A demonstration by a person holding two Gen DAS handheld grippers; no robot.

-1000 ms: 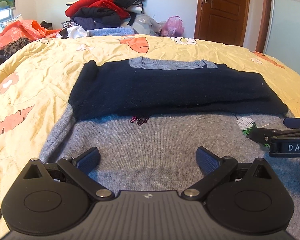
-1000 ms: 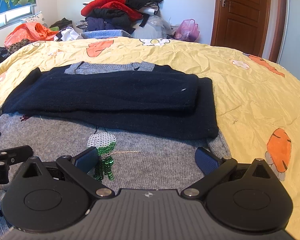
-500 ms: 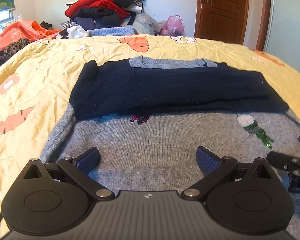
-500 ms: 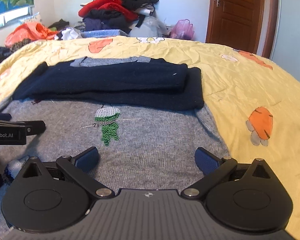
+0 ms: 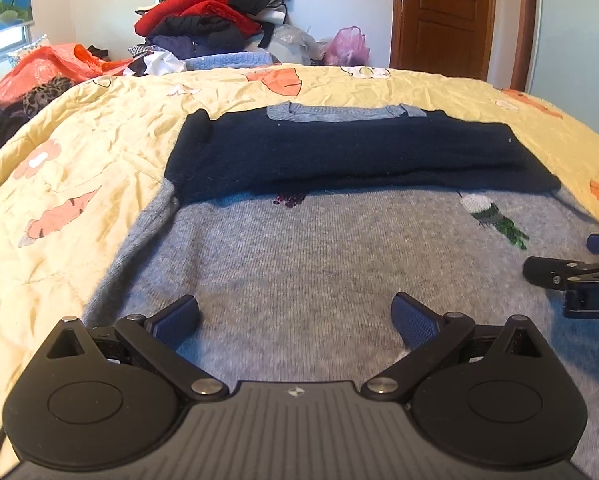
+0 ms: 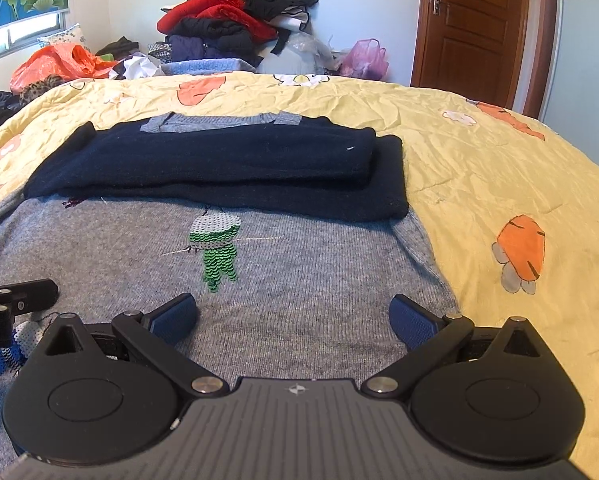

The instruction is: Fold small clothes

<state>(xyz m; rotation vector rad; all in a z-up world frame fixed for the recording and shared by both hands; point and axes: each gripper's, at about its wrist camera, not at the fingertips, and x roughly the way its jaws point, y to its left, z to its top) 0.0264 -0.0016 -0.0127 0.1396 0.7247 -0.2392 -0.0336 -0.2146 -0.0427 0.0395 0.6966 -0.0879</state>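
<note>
While the grey sweater (image 5: 299, 264) lies flat (navy sleeves folded across), both grippers' fingers (image 5: 177, 320) (image 6: 413, 322) hover apart, empty

Both wrist views sit low over the sweater (image 5: 299, 264) (image 6: 299, 272), facing the door (image 5: 443, 16) (image 6: 475, 28); left view leftward, right view rightward, sharing its middle.

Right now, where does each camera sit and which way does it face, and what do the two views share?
Left wrist: sits on the open left gripper, low over the grey sweater, facing the folded navy sleeves and door; the right gripper's tip intrudes at right.
Right wrist: sits on the open right gripper, facing likewise; the left gripper's tip shows at left.
Shared: sweater, sequin figure, yellow bedspread, clothes pile.
</note>
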